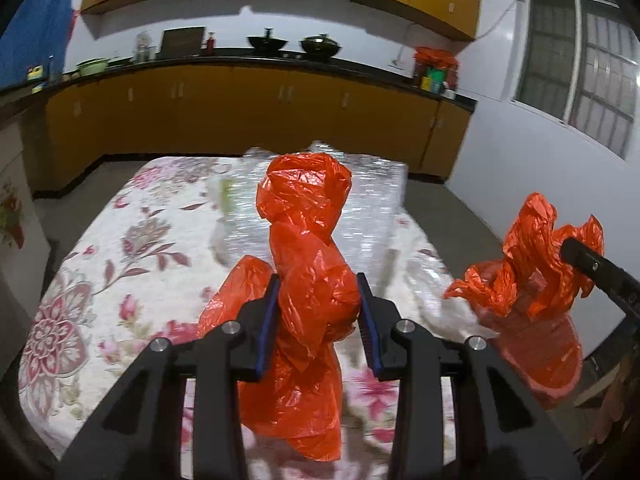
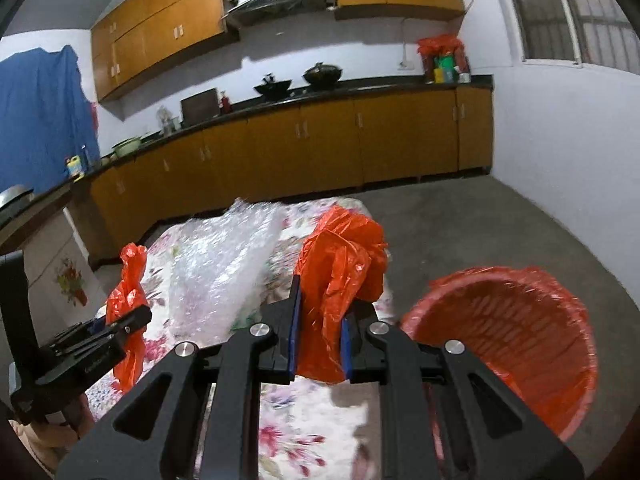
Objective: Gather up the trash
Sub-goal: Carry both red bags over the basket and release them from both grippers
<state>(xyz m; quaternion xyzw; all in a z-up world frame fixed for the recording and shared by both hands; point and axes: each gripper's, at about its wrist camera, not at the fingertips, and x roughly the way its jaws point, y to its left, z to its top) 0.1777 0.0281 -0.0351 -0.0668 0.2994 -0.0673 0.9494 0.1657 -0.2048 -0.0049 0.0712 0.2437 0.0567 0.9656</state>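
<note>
My left gripper (image 1: 319,284) is shut on a twisted orange plastic bag (image 1: 308,216) that stands up between its blue pads and hangs down over the floral tablecloth (image 1: 100,280). In the right wrist view my right gripper (image 2: 326,300) is shut on another crumpled bunch of orange plastic (image 2: 344,256). Just right of it, below table height, a red bin (image 2: 520,340) lined with orange plastic stands open. The left wrist view shows the right gripper (image 1: 576,256) with its orange bunch (image 1: 532,264) above the bin (image 1: 560,360). Whether the two bunches are joined is hidden.
A sheet of clear bubble wrap (image 1: 360,200) lies on the far part of the table (image 2: 296,432). The left gripper (image 2: 136,320) is seen at the table's left side. Orange kitchen cabinets (image 2: 320,148) and a dark counter run along the far wall. Grey floor (image 2: 460,224) lies to the right.
</note>
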